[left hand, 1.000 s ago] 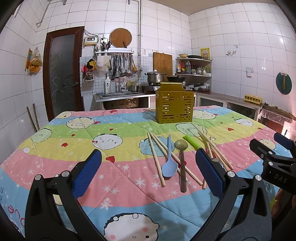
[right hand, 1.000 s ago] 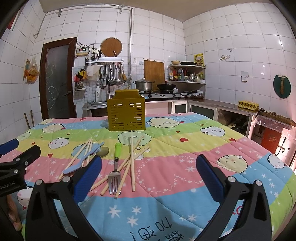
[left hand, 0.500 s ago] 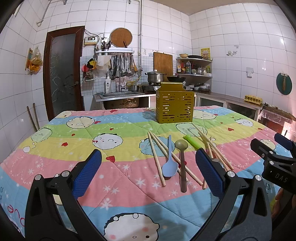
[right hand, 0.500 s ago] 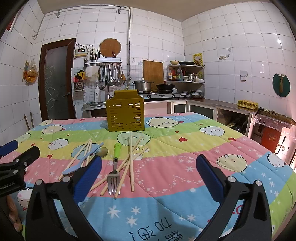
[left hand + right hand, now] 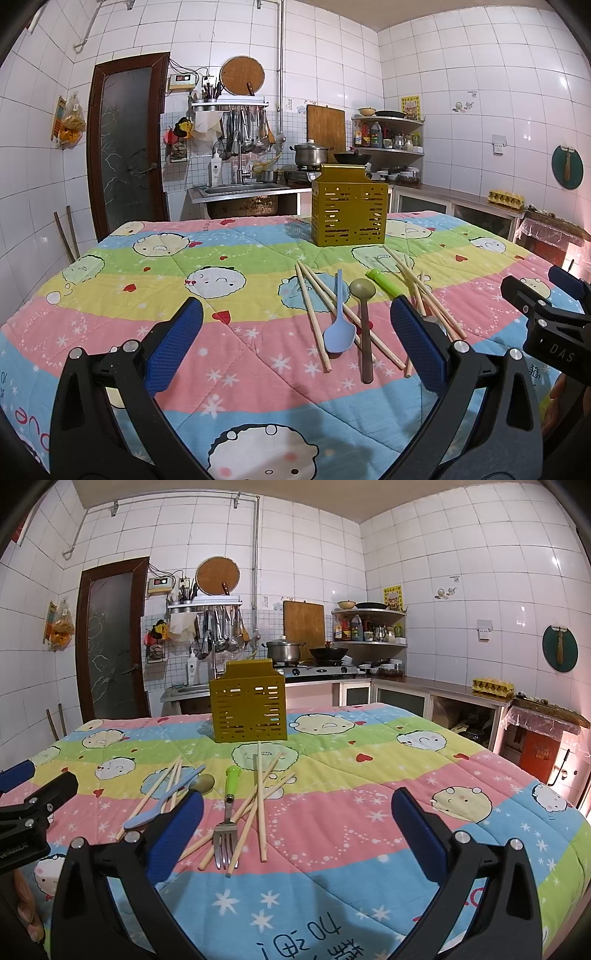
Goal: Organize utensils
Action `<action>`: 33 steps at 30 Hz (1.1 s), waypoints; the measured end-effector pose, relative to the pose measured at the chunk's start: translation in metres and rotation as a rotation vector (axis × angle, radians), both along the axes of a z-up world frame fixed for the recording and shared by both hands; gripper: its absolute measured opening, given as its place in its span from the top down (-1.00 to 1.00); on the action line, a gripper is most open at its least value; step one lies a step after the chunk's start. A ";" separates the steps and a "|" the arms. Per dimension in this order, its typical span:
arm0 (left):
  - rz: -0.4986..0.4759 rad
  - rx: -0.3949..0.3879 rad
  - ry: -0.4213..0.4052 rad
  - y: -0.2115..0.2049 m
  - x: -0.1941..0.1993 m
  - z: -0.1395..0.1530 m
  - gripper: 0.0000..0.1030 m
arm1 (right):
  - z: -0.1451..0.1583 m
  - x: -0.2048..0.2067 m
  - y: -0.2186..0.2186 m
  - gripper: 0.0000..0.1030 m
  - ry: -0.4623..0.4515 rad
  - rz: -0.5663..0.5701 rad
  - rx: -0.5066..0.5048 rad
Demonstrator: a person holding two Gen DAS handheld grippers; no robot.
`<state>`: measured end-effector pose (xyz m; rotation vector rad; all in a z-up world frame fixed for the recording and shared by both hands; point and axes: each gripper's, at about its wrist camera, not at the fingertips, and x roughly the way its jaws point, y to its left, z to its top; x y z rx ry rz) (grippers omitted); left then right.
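The left claw (image 5: 295, 343) hangs released above the near edge of the desk (image 5: 155, 280), its blue pads spread wide with nothing between them. The desk is covered by a striped cartoon quilt (image 5: 236, 347).

On the quilt, going left to right in the left wrist view, lie 2 or 3 wooden chopsticks (image 5: 312, 314) fanned out. A light blue spoon (image 5: 339, 332) rests across them, bowl toward the camera. Just beside it is a brown-handled spoon (image 5: 365, 325), its olive bowl pointing away. Next is a fork with a green handle (image 5: 229, 805), tines toward the camera, partly hidden in the left view by the claw's right pad. More chopsticks (image 5: 260, 801) cross one another around the fork.

Behind the pile, well apart from it, a yellow perforated utensil holder (image 5: 349, 212) stands upright on the quilt.

The right claw (image 5: 295, 823) is likewise released and holds nothing. It hovers over the pink and blue stripes, right of the utensils.

At the back are a steel sink (image 5: 236, 190), a stove with a lidded pot (image 5: 310, 155), and a corner shelf of bottles (image 5: 388, 136).
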<state>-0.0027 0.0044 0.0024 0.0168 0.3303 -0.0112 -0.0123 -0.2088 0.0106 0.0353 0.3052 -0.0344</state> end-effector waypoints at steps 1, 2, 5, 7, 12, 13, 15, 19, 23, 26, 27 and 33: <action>0.000 0.000 0.000 0.000 0.000 0.000 -0.90 | 0.000 0.000 0.000 -0.93 0.000 0.000 0.000; 0.000 0.000 0.001 0.000 0.000 0.000 -0.90 | 0.000 0.000 0.000 -0.93 -0.001 0.000 0.000; 0.000 0.000 0.001 0.000 0.000 0.000 -0.90 | 0.000 0.000 0.000 -0.93 -0.002 0.000 0.001; 0.000 -0.001 0.000 0.000 0.000 0.000 -0.90 | 0.000 0.000 0.000 -0.93 0.000 0.000 0.000; 0.001 0.000 -0.001 0.000 0.000 0.000 -0.90 | 0.000 0.000 -0.001 -0.93 -0.002 -0.001 0.000; 0.001 0.000 -0.001 0.000 0.000 0.000 -0.90 | 0.000 0.000 -0.001 -0.93 -0.002 -0.002 0.000; 0.001 0.000 -0.001 0.000 0.000 0.000 -0.90 | -0.001 0.000 -0.001 -0.93 -0.002 -0.002 0.000; 0.001 -0.001 -0.001 0.000 0.000 0.000 -0.90 | -0.001 0.000 -0.001 -0.93 -0.002 -0.002 0.000; 0.001 -0.001 0.000 0.000 0.000 0.000 -0.90 | -0.001 0.000 -0.001 -0.93 -0.004 -0.003 0.000; 0.001 0.000 -0.002 0.000 -0.001 0.000 -0.90 | -0.002 0.000 -0.003 -0.93 -0.004 -0.004 0.002; 0.001 0.001 -0.002 -0.001 0.000 0.000 -0.90 | -0.001 -0.001 -0.002 -0.93 -0.004 -0.003 0.002; 0.000 0.016 -0.011 -0.002 -0.002 0.001 -0.90 | -0.002 -0.001 -0.003 -0.93 0.002 -0.005 0.004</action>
